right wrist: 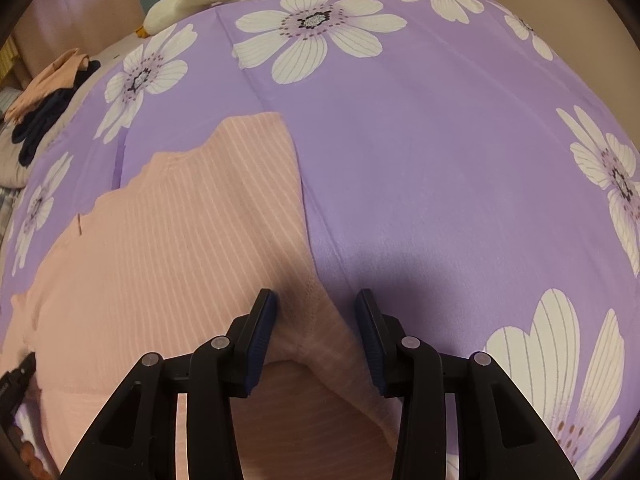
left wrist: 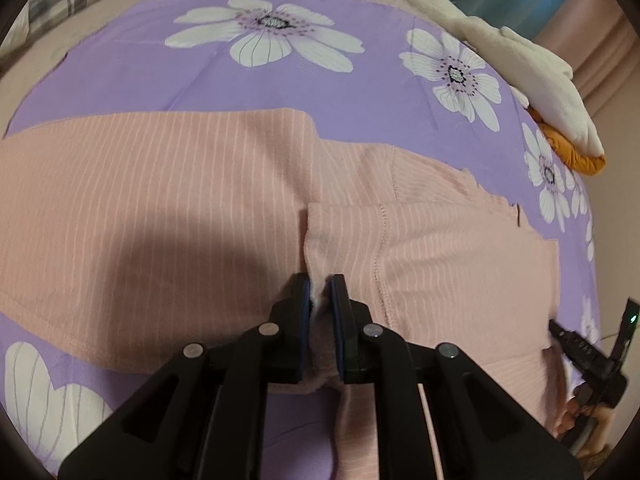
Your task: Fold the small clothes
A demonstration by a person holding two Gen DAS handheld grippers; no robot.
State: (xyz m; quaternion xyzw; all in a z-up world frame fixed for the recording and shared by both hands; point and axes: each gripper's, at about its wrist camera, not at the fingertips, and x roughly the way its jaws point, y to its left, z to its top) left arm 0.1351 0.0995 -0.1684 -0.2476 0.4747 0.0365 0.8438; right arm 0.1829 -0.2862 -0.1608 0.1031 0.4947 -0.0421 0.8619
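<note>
Pinching a fold of the pink striped garment [left wrist: 168, 200] at lower centre, the left tongs [left wrist: 320, 296] grip narrow; the right tongs [right wrist: 316, 312] stand parted astride its edge (seemingly untouched) on the purple floral bedspread [right wrist: 440, 160].

Pale pink garment [left wrist: 180, 200] with thin white stripes; lilac bedspread [right wrist: 440, 160] with white daisies.

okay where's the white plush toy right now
The white plush toy lies at the far edge of the purple flowered bedspread, upper right in the left wrist view and top centre in the right wrist view, beyond the pink striped garment.
</note>
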